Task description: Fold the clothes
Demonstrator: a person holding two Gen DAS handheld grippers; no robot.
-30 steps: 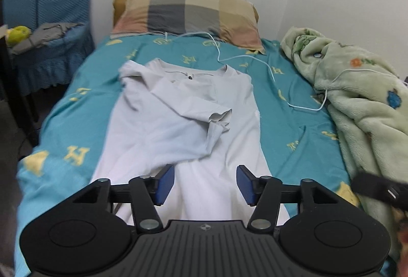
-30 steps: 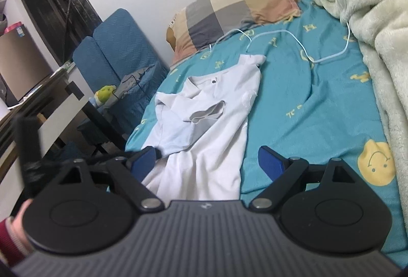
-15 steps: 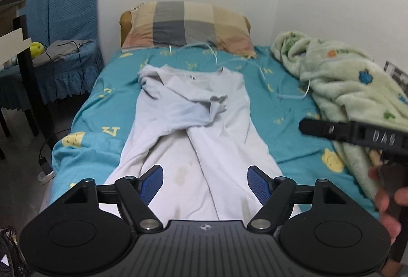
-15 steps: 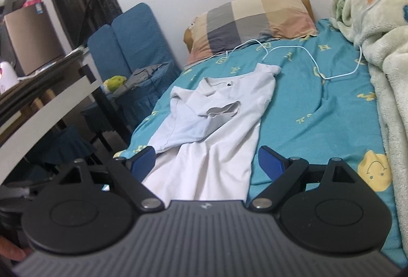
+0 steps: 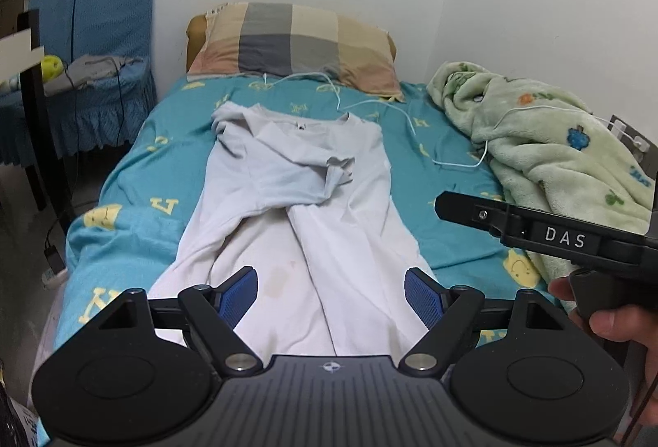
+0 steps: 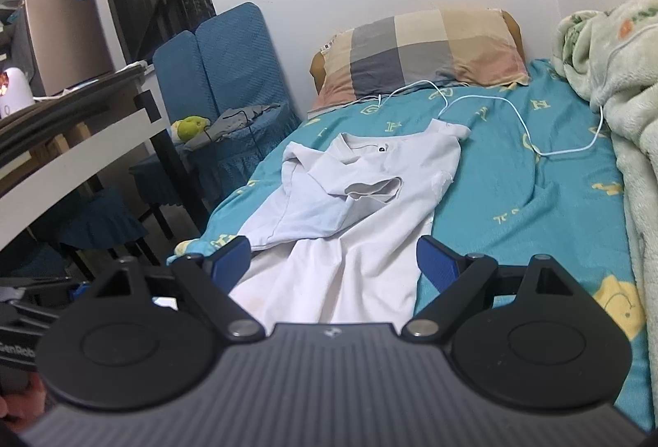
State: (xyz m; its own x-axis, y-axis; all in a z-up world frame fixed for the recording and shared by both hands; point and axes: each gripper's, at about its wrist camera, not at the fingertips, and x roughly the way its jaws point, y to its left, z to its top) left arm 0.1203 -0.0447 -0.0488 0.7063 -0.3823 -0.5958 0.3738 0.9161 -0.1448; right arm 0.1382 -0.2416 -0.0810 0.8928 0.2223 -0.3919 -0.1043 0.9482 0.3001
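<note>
A white T-shirt (image 5: 304,208) lies lengthwise on the teal bed (image 5: 140,159), collar toward the pillow, its left side and sleeve folded over the chest. My left gripper (image 5: 331,292) hovers open above the shirt's hem with nothing between its blue pads. The right gripper's black body (image 5: 547,237), held by a hand (image 5: 621,327), shows at the right of the left wrist view. In the right wrist view the same T-shirt (image 6: 349,225) lies ahead, and my right gripper (image 6: 333,262) stands open over its lower part, holding nothing.
A checked pillow (image 5: 296,44) sits at the head of the bed. A white cable (image 5: 415,126) runs across the sheet to a green fleece blanket (image 5: 547,159) piled along the right. Blue covered chairs (image 5: 94,48) and a dark desk (image 6: 61,159) stand left of the bed.
Both grippers have pulled back and up from the shirt, so more of the bed shows. The left gripper's jaws opened wider. The right gripper came into the left wrist view.
</note>
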